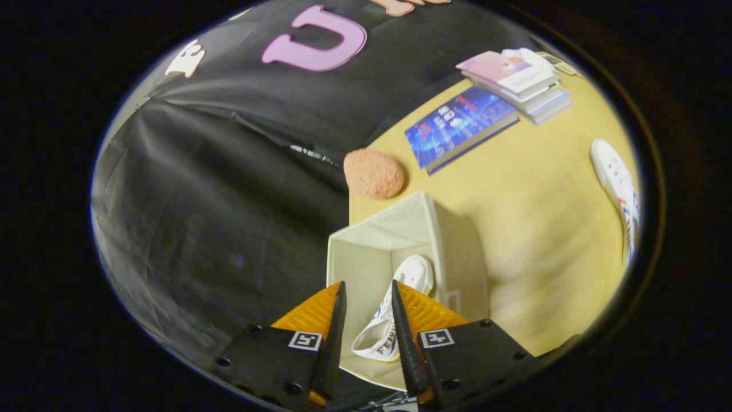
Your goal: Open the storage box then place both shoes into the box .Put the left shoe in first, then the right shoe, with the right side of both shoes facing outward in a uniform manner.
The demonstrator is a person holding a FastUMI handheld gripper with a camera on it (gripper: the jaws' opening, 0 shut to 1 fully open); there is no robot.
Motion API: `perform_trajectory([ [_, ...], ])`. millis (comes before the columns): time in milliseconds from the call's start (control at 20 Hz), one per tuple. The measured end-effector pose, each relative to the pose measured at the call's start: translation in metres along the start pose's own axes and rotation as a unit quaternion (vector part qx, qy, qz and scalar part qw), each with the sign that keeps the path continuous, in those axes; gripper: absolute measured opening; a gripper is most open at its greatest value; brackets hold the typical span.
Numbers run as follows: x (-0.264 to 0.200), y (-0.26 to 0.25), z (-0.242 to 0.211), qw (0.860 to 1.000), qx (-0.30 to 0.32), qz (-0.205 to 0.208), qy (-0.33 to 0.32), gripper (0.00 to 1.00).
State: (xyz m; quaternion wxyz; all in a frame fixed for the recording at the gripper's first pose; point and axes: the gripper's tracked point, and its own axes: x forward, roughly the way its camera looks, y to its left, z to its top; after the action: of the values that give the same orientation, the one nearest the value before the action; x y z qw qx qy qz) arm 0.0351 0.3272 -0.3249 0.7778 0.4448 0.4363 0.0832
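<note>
An open cream fabric storage box stands at the corner of the yellow table. One white shoe lies inside it, toe pointing away from me and heel opening towards me. My gripper hovers over the box with its fingers apart; the shoe's heel shows in the gap below them. The right finger overlaps the shoe's edge, and the left finger stands clear of it. A second white shoe lies on the table far to the right of the box.
A rough orange-pink lump sits on the table edge just beyond the box. Farther back lie a blue book and a stack of books. The black cloth wall hangs to the left of the table.
</note>
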Motion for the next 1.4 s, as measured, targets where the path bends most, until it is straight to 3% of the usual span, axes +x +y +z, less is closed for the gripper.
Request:
perform_trajectory([
  [250,-0.053,-0.074,0.094,0.996,-0.013,-0.04,-0.079,0.48],
  [500,-0.1,-0.184,0.133,0.988,-0.021,-0.11,-0.103,0.48],
  [750,-0.121,-0.281,0.125,0.982,-0.006,-0.169,-0.089,0.48],
  [1000,-0.129,-0.348,0.1,0.973,-0.01,-0.224,-0.062,0.48],
  [1200,-0.126,-0.377,0.083,0.961,-0.057,-0.266,-0.04,0.48],
  [1400,-0.11,-0.391,0.077,0.957,-0.082,-0.278,-0.022,0.43],
])
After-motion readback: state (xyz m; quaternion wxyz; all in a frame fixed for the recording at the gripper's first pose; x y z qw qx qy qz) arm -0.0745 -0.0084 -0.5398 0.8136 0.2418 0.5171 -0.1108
